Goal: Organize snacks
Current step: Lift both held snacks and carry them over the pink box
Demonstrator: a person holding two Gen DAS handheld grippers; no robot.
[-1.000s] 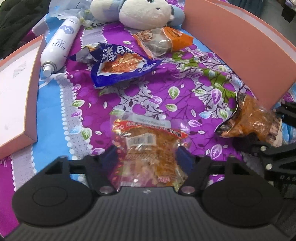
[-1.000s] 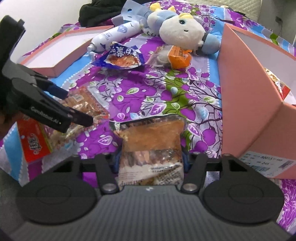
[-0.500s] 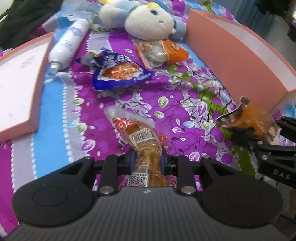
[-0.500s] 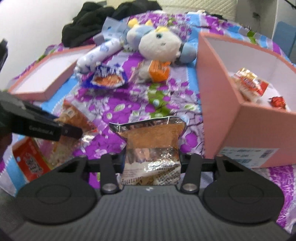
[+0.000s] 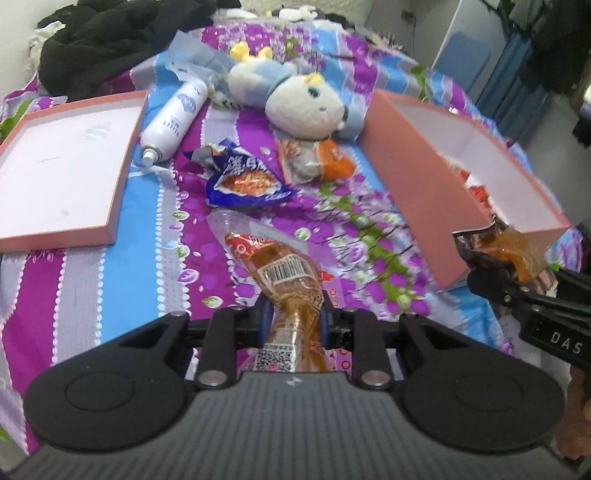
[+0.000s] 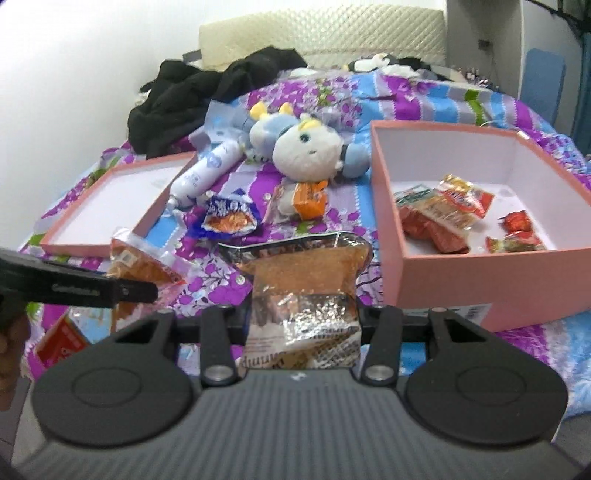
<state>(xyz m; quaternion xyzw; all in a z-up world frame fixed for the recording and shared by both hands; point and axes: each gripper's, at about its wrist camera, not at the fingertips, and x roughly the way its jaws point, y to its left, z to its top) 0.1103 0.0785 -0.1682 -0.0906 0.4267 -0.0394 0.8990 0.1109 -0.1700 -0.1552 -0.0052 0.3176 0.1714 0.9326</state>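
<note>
On bedspread (image 5: 92,280), two snack packs (image 5: 247,181) lie.

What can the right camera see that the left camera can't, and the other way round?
Only the right wrist view shows the snacks lying inside the pink box and the cream headboard. Only the left wrist view shows the barcode label on the packet the left tongs hold. Both show the plush toy, the white bottle and the blue packet.
</note>
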